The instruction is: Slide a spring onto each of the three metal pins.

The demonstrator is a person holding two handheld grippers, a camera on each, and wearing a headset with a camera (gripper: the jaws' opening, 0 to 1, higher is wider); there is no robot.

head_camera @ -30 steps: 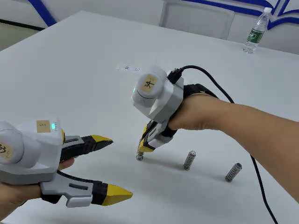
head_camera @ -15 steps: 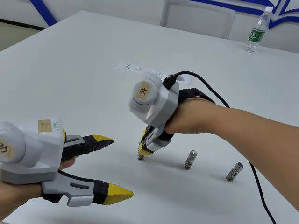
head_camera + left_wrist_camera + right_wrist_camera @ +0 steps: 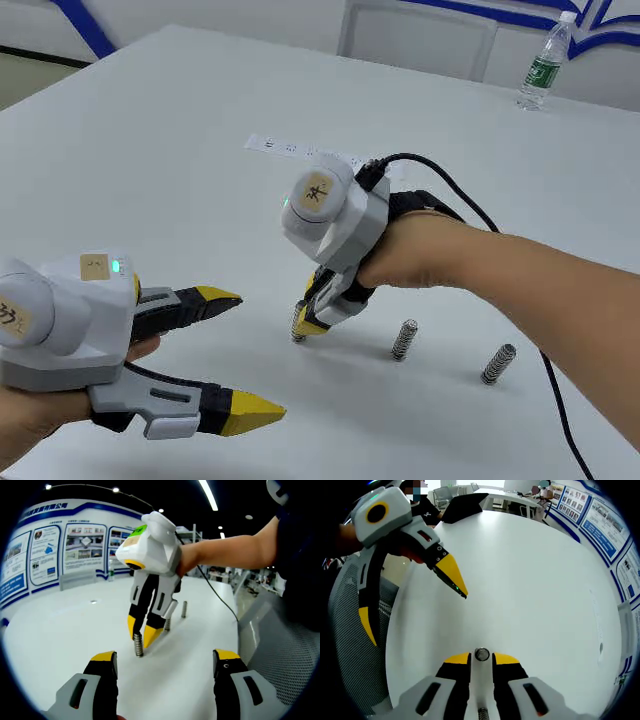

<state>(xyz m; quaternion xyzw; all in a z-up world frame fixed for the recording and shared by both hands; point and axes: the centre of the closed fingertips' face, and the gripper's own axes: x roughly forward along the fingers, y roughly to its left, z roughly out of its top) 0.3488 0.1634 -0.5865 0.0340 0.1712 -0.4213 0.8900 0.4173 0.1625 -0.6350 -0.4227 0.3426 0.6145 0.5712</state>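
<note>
springs stand in a row on the white table (image 3: 150, 130), well in from its far edge. right gripper (image 3: 306, 322) has its jaws pressed nearly together, pinching the leftmost spring (image 3: 298, 324); middle spring (image 3: 404, 340) and rightmost spring (image 3: 497, 364) stand free. left gripper (image 3: 255, 352) hovers nearer the near edge, jaws spread wide.

Your left tongs (image 3: 258, 352): white-grey housing, black jaws, yellow tips, green LED (image 3: 116, 266), tan sticker (image 3: 94, 267). Right tongs (image 3: 305, 323): same build, handwritten tan sticker (image 3: 318, 190), black cable (image 3: 400, 156) out the back, black strap (image 3: 420, 196) over your hand.
</note>
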